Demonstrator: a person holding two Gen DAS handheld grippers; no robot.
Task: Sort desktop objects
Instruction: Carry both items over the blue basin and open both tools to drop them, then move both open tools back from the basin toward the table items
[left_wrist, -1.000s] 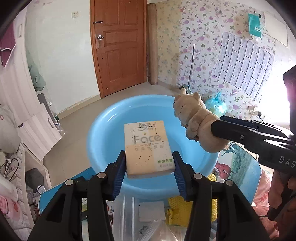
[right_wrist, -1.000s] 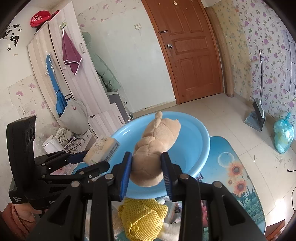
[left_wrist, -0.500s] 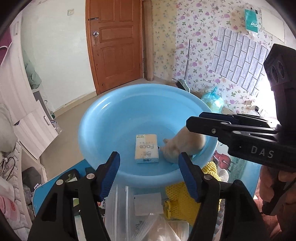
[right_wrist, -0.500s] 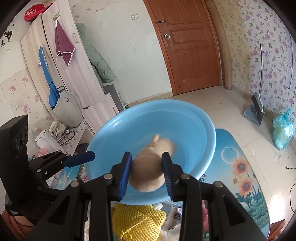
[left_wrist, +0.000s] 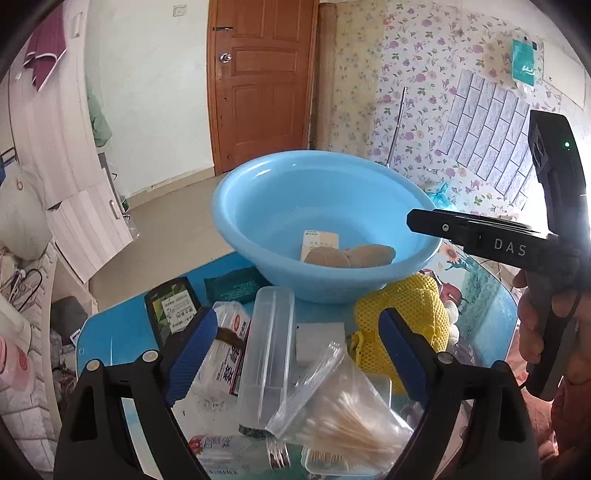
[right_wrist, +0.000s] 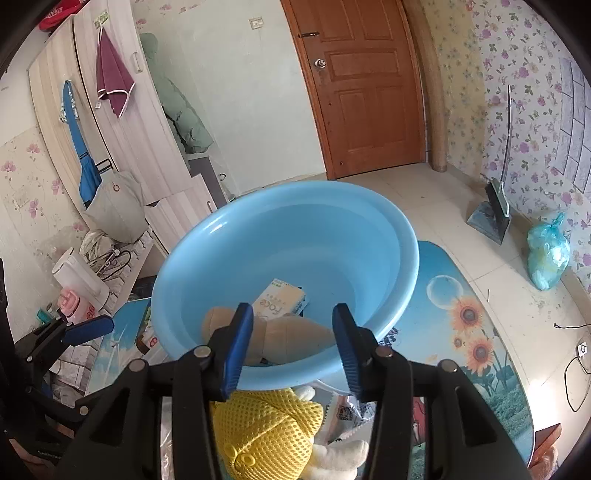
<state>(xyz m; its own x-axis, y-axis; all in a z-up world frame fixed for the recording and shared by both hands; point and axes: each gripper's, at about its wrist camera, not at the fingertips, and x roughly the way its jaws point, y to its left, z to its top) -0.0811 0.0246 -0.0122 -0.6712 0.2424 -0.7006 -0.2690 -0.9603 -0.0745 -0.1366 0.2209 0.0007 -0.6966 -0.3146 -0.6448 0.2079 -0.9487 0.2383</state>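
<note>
Both items released within the last second: the tissue pack (right_wrist: 282, 301) and plush toy (right_wrist: 291, 334) are now seen in the blue basin (right_wrist: 369, 206) at frame centre, while the left gripper (left_wrist: 295, 345) and right gripper (right_wrist: 293, 349) are held wide open and empty, so further clutter can be sorted.

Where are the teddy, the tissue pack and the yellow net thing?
teddy (right_wrist: 295, 334): right wrist view, on its tan body.
tissue pack (right_wrist: 282, 301): right wrist view, on its printed face.
yellow net thing (left_wrist: 404, 314): left wrist view, on its mesh top.

one basin (right_wrist: 391, 236), one tissue pack (right_wrist: 282, 301), one plush toy (right_wrist: 295, 338)
</note>
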